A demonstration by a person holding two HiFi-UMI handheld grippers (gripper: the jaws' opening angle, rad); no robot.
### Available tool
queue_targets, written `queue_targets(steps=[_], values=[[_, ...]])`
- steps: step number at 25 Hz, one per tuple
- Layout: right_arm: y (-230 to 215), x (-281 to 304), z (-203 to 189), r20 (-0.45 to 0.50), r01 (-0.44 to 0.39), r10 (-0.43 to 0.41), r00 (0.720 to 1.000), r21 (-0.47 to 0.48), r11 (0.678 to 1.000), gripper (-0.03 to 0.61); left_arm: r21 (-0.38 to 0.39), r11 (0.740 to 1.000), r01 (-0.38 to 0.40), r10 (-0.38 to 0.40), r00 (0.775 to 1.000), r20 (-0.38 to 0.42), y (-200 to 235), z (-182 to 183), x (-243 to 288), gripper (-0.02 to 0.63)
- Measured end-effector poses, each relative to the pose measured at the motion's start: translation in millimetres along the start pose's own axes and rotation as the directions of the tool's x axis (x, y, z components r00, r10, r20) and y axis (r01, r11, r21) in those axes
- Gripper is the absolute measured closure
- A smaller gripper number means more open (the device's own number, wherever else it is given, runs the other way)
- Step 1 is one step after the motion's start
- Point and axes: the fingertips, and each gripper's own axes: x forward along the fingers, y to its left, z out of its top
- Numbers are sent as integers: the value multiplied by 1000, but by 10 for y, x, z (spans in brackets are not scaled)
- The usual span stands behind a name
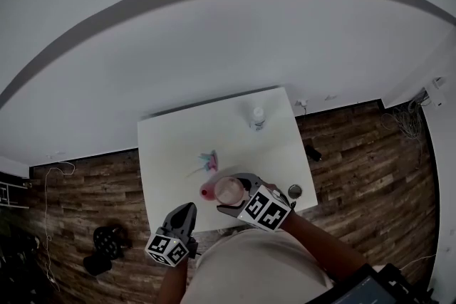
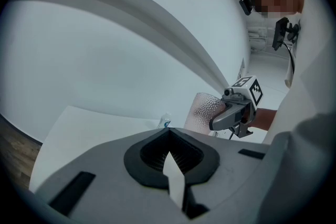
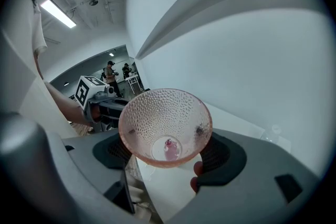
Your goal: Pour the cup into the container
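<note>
- The right gripper [image 3: 168, 152] had its fingers [image 3: 231, 157] closed on a dimpled, translucent pink cup [image 3: 157, 113], one finger pressing each side of its wall.
- In the right gripper view the cup's mouth faced the camera, and a small pink trace lay on its bottom.
- From the head view the cup hung over the near part of the white counter [image 1: 171, 146], close to the front edge.
- A small pink thing [image 1: 207, 191] sat just beside the cup on its left. It may have been the container, though it was too small to tell.
- A little pink and blue item [image 1: 209, 161] lay further back, near the middle of the counter.
- A small clear bottle [image 1: 257, 117] stood upright near the far edge, well apart from the cup.
- The left gripper [image 2: 169, 134] had its fingers pressed together with nothing between them. It was held off the counter's near left corner, above the wooden floor [image 1: 356, 153].
</note>
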Motion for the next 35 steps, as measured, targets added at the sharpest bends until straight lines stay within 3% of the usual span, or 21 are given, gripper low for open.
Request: queue_targets(steps=[35], values=[[-206, -663, -361, 15, -38, 40, 999, -85, 996, 206, -13, 996, -85, 85, 996, 10, -756, -335, 442, 604]])
